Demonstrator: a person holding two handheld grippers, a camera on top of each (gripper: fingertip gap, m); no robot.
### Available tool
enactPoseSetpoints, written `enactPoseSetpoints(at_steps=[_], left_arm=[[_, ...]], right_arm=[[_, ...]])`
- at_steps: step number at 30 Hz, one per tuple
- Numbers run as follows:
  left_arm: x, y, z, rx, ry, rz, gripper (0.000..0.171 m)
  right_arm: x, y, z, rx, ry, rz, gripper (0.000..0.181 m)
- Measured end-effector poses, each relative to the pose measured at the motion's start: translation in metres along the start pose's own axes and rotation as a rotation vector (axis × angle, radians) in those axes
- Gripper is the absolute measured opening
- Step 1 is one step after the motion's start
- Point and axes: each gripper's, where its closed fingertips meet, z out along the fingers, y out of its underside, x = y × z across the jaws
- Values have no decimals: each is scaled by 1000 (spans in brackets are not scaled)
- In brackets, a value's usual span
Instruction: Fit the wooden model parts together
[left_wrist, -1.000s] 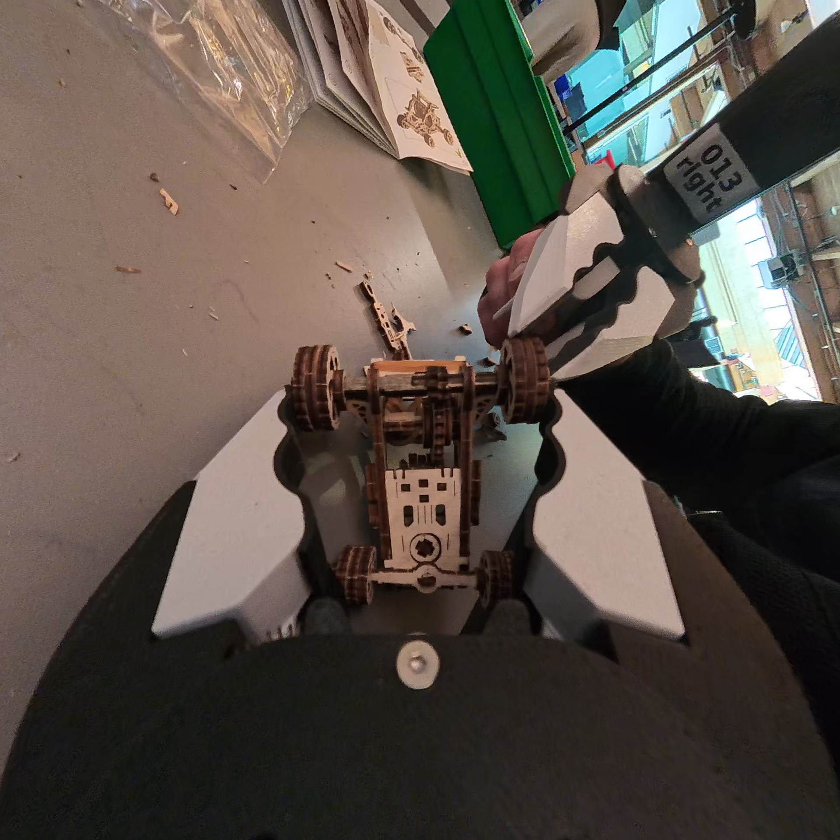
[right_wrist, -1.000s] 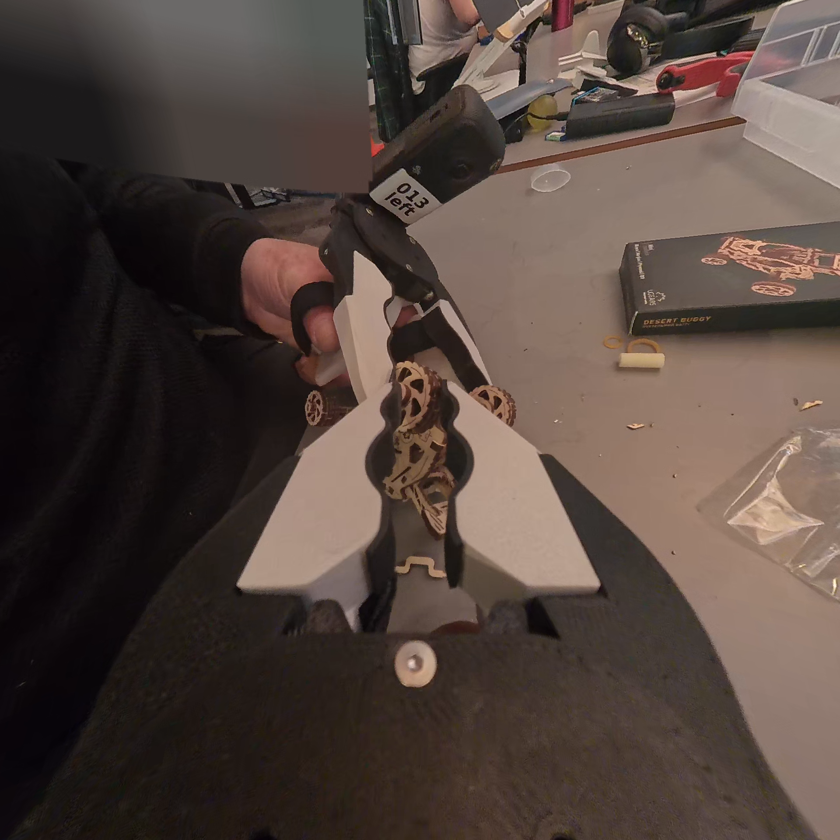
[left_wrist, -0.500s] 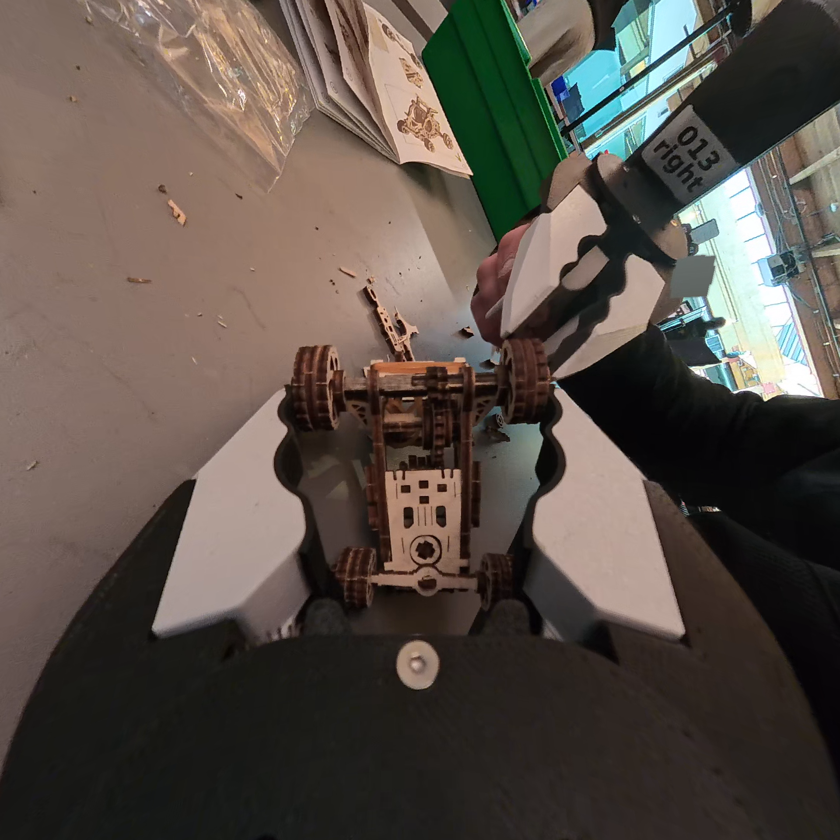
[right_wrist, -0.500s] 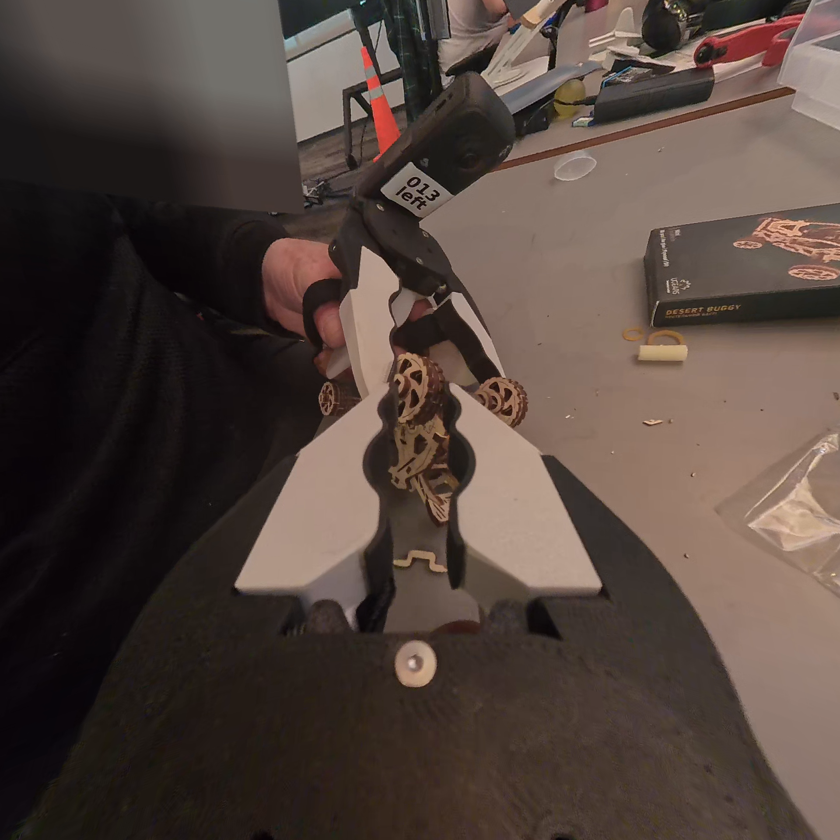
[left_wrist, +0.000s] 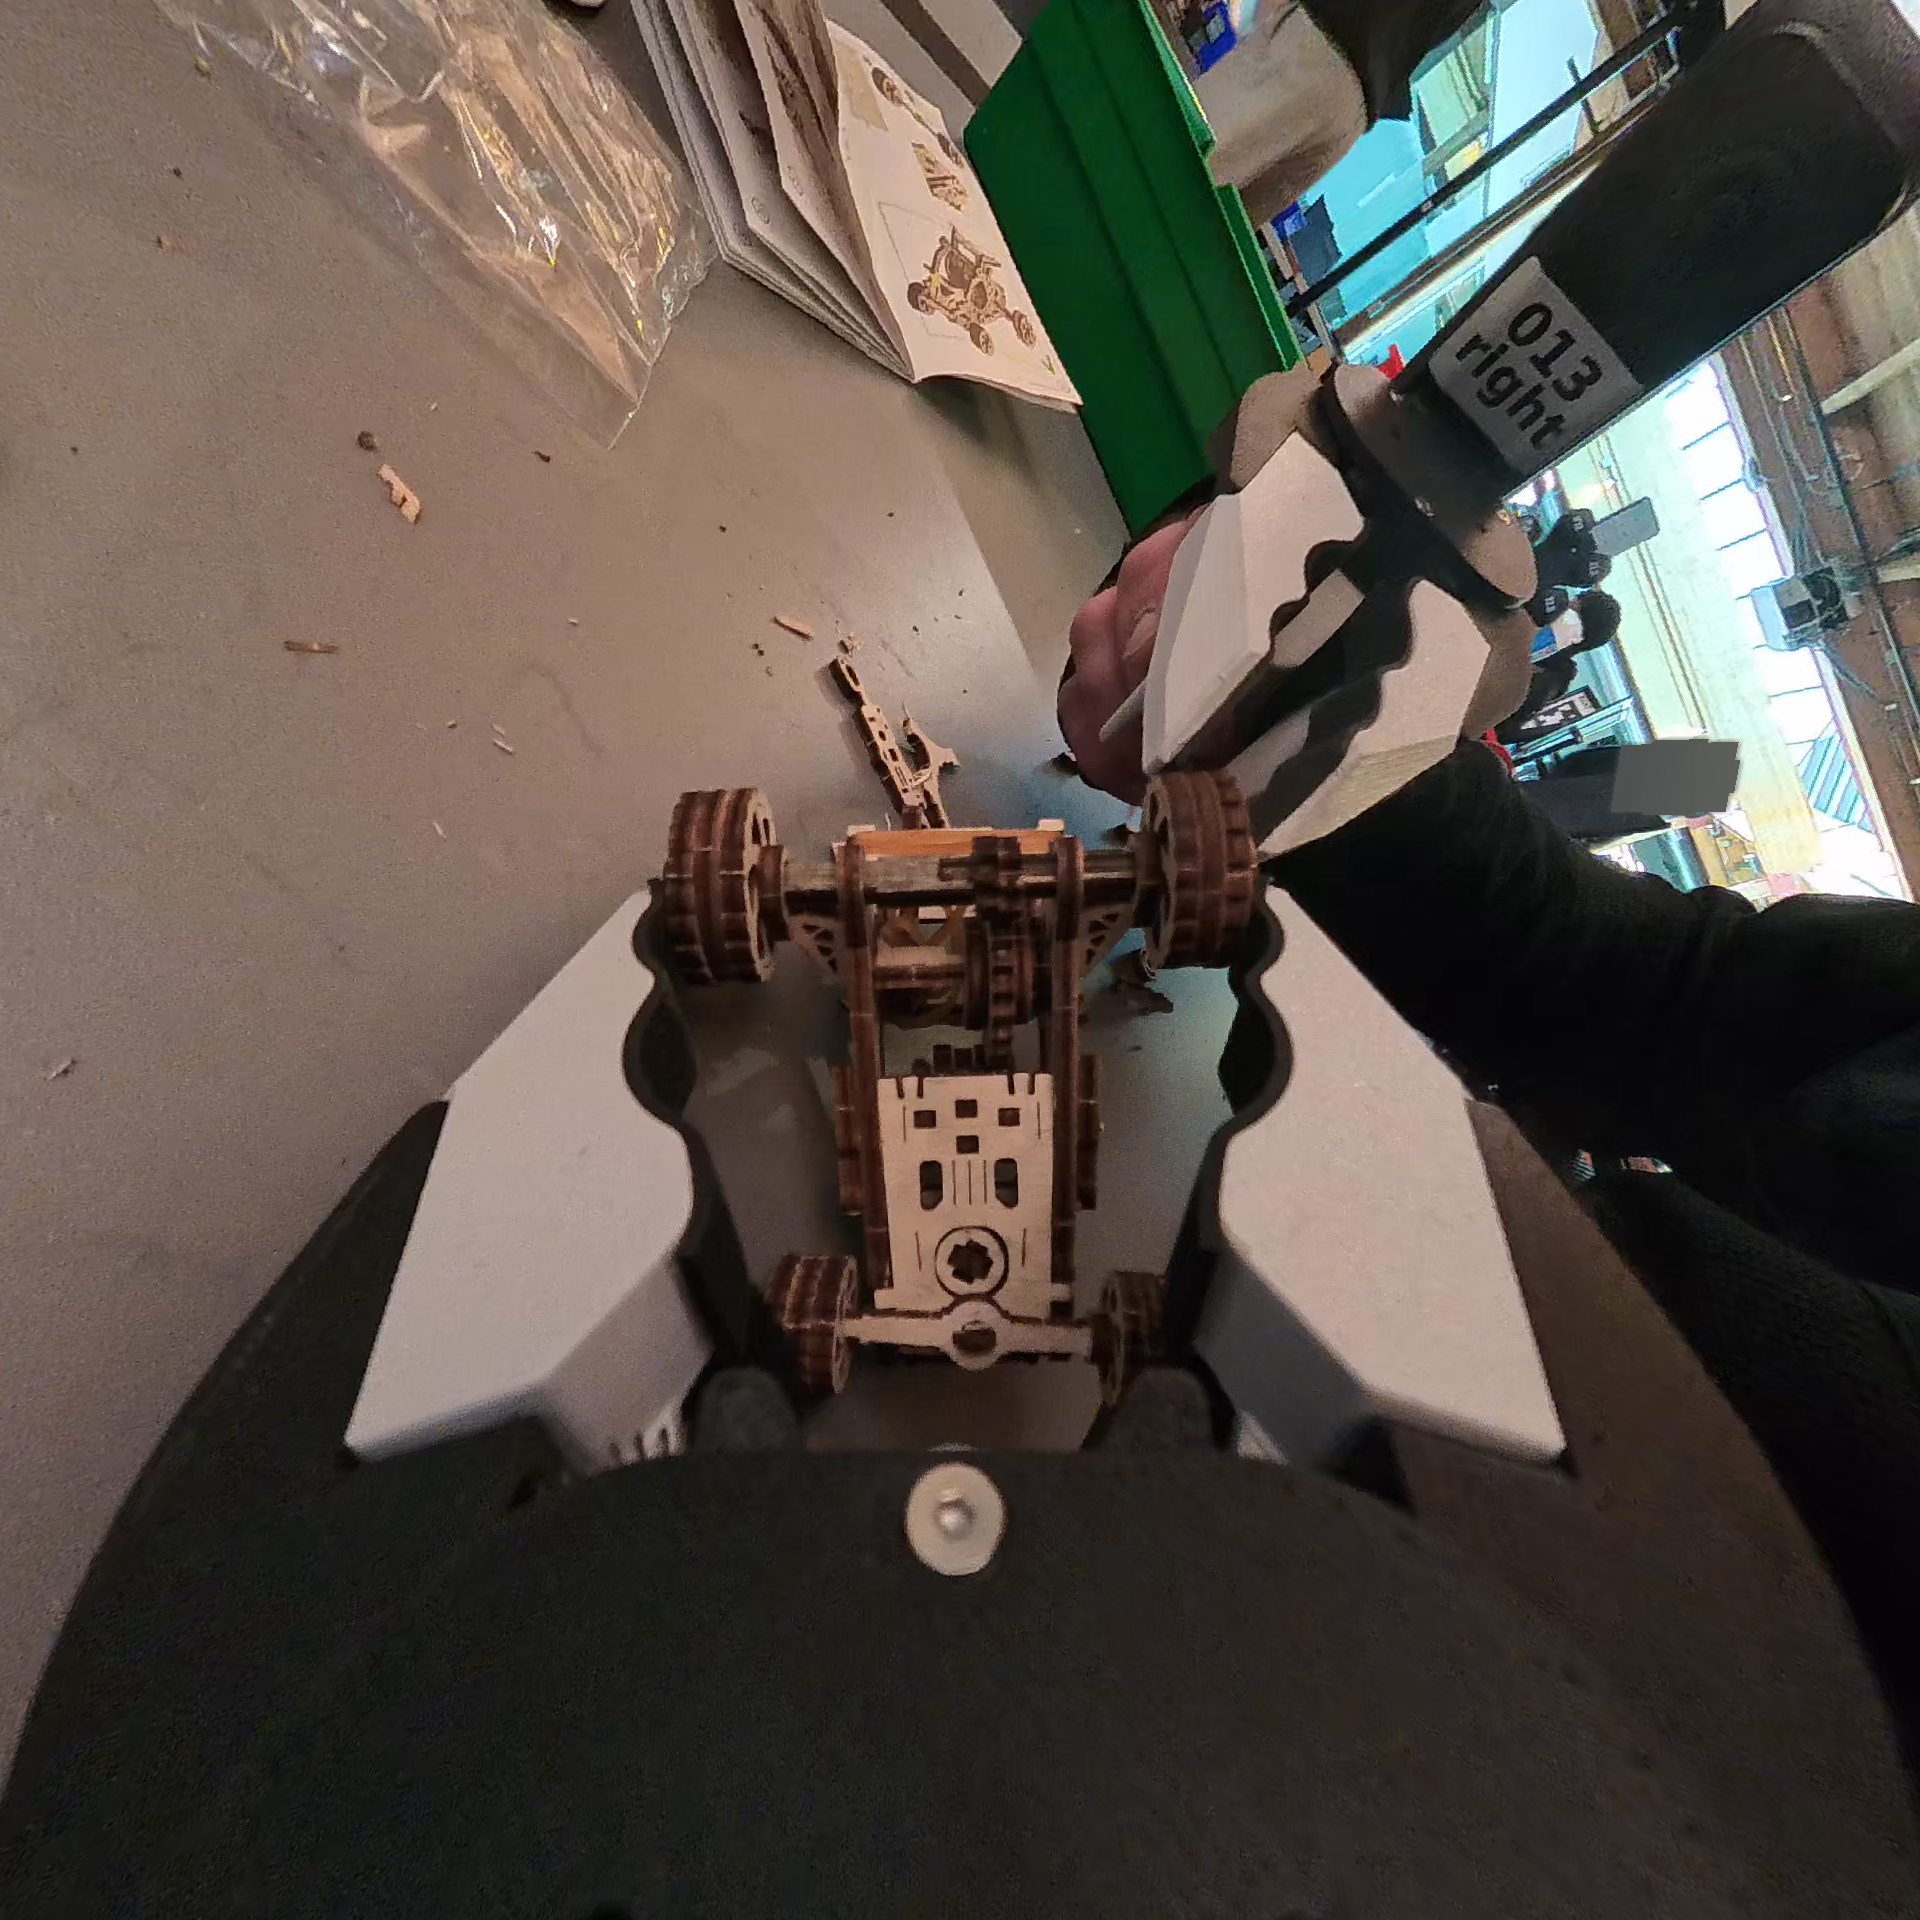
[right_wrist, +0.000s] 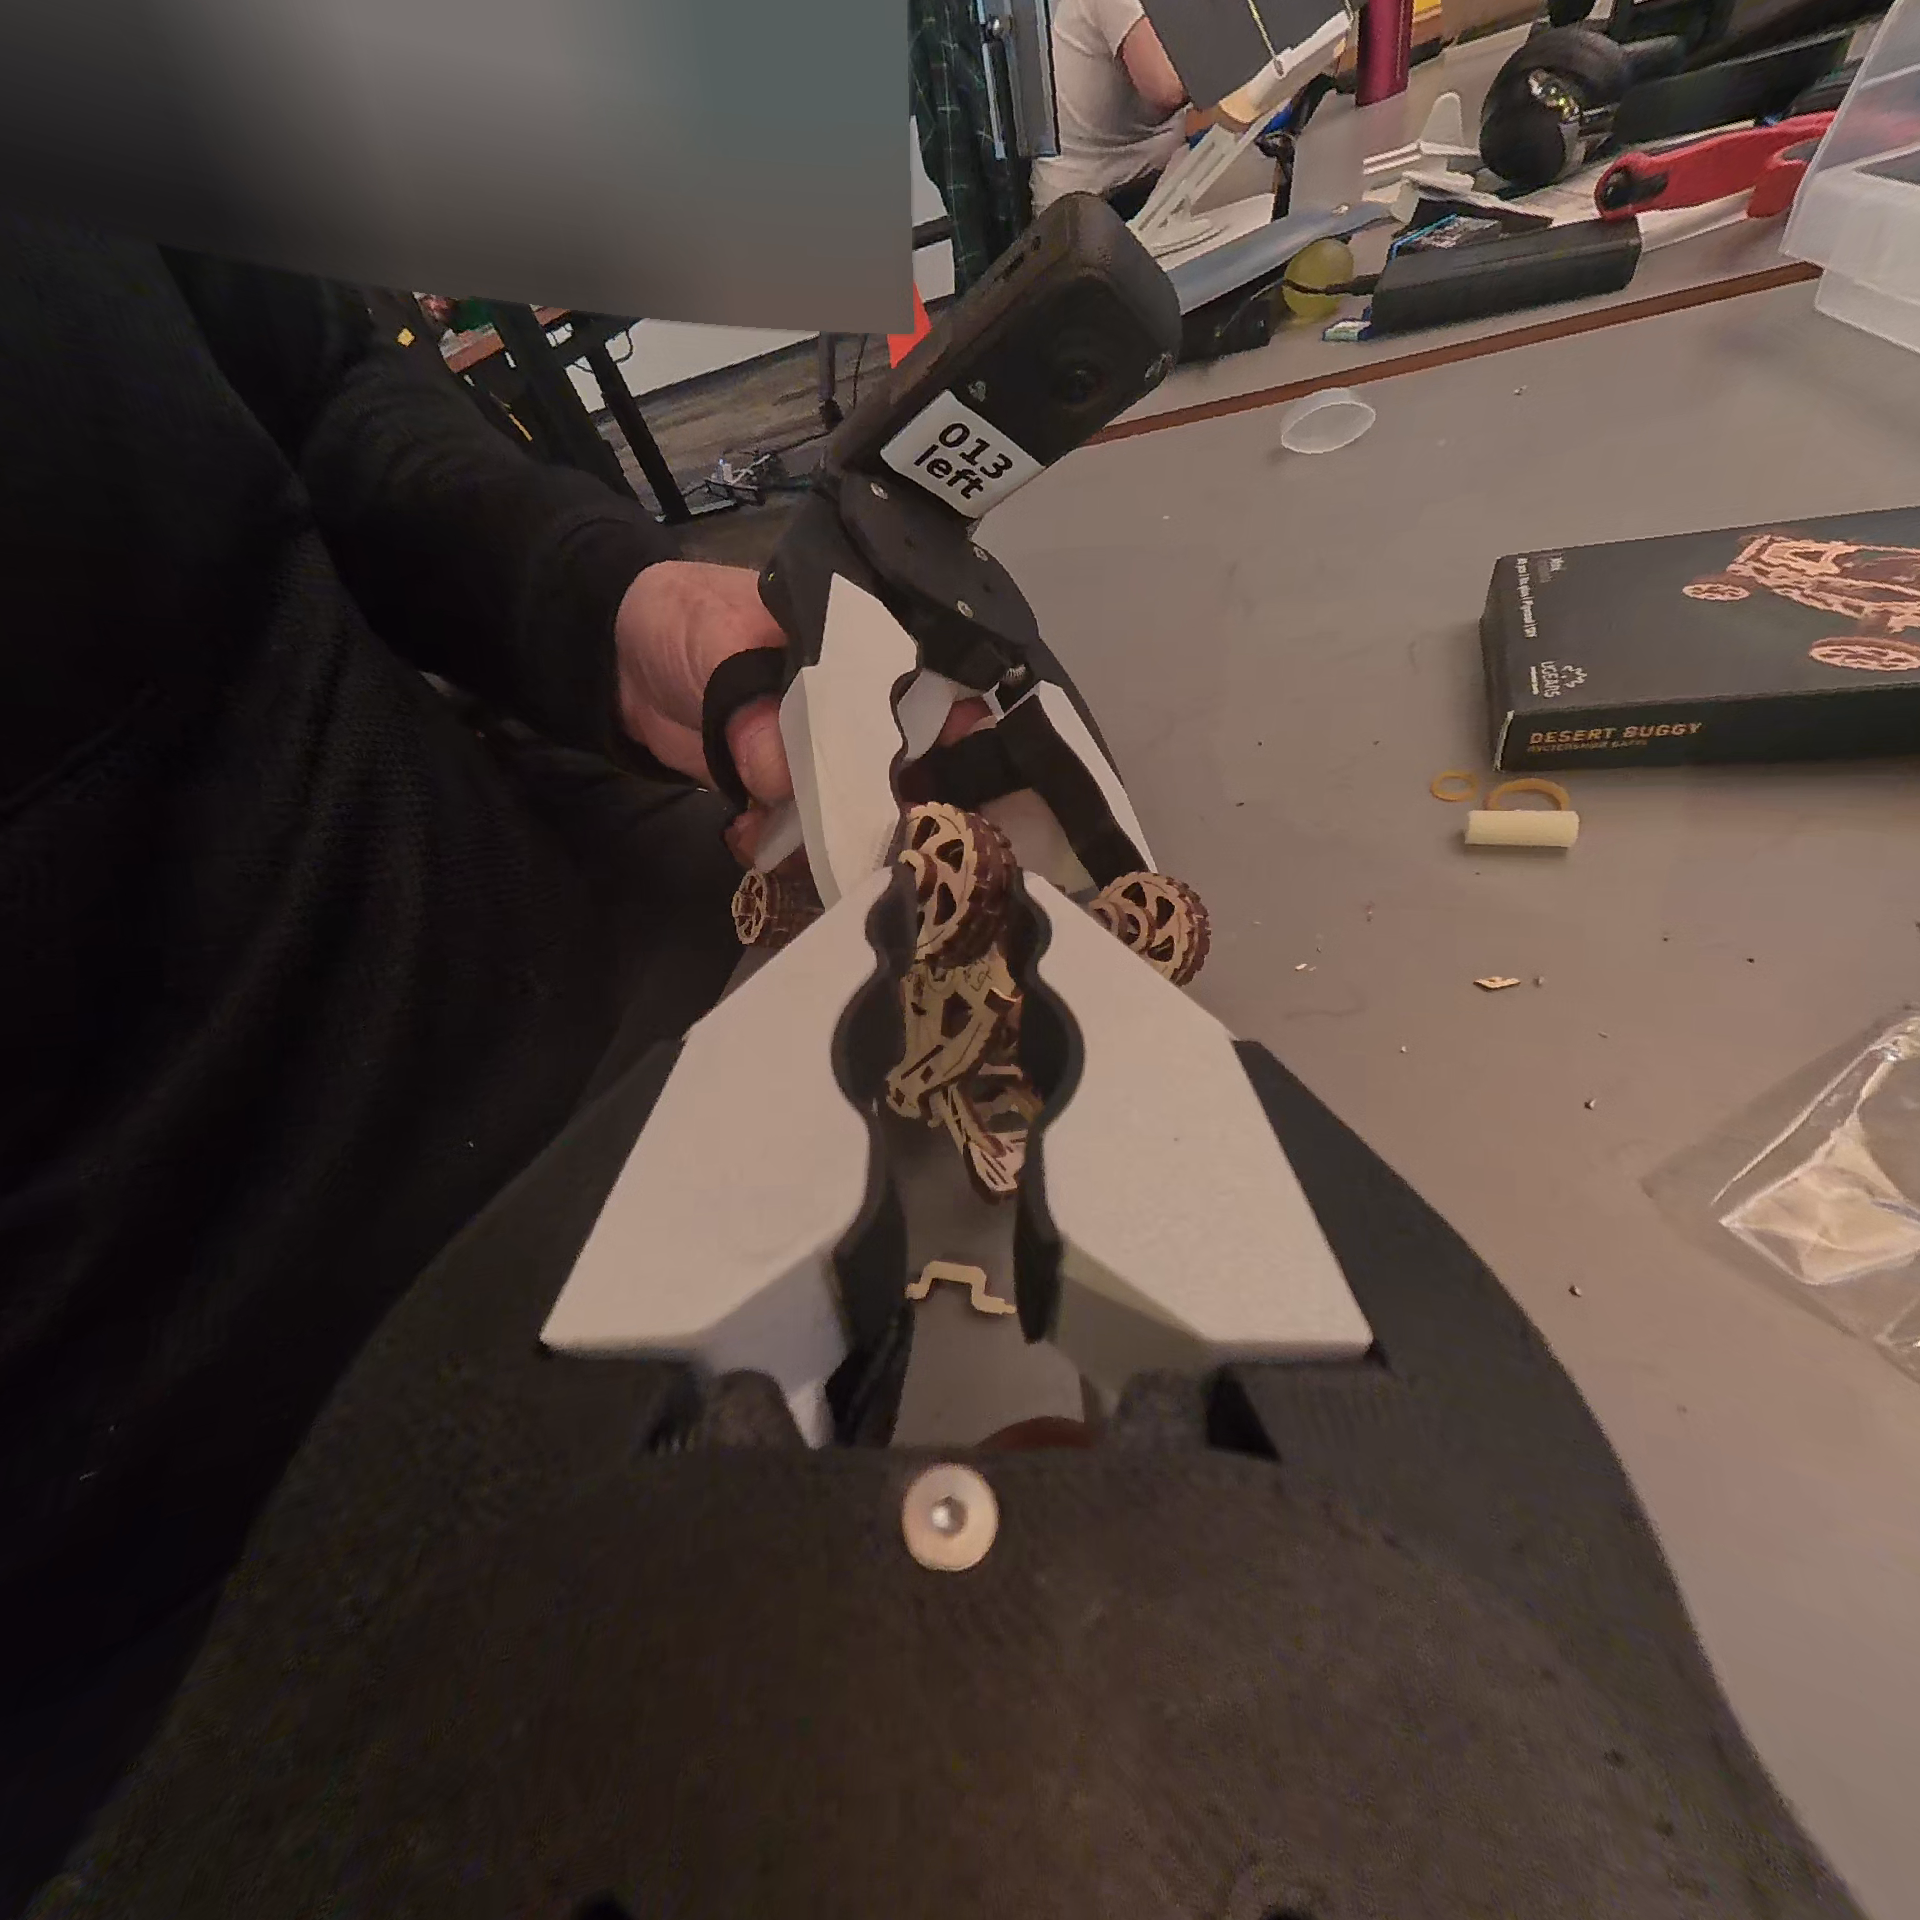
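Note:
A wooden buggy model (left_wrist: 966, 1174) is held above the grey table (left_wrist: 312, 831) between the fingers of my left gripper (left_wrist: 951, 914), which is shut on it across its wheels. My right gripper (right_wrist: 958, 888) is shut on the buggy's large wheel (right_wrist: 951, 868), with more of the model (right_wrist: 961, 1049) between its fingers. In the left wrist view the right gripper (left_wrist: 1205, 805) comes in from the upper right onto that wheel (left_wrist: 1195, 862). A small pale wooden piece (right_wrist: 961, 1288) sits deep between the right fingers.
An open instruction booklet (left_wrist: 883, 208), a clear plastic bag (left_wrist: 447, 177) and a green bin (left_wrist: 1112, 239) lie beyond the model. A loose wooden strip (left_wrist: 894, 738) and chips lie on the table. A black box (right_wrist: 1704, 634), rubber bands and a pale stick (right_wrist: 1522, 826) lie to the right. The pale stick (right_wrist: 1522, 826) is closer to my left gripper, around 11 cm from its tips; the right tips are 15 cm off.
Both grippers keep their hold on the buggy. The two grippers and the model have shifted slightly together; nothing was let go or taken up.

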Motion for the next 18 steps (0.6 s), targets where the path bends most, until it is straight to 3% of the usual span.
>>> enactPoseSetpoints(at_steps=[9, 18], left_arm=[[-1, -3, 0, -2, 7, -6, 103], [2, -10, -6, 45, 75, -62, 103]], right_arm=[[3, -3, -1, 1, 23, 2, 14], [5, 3, -10, -72, 104, -15, 31]])
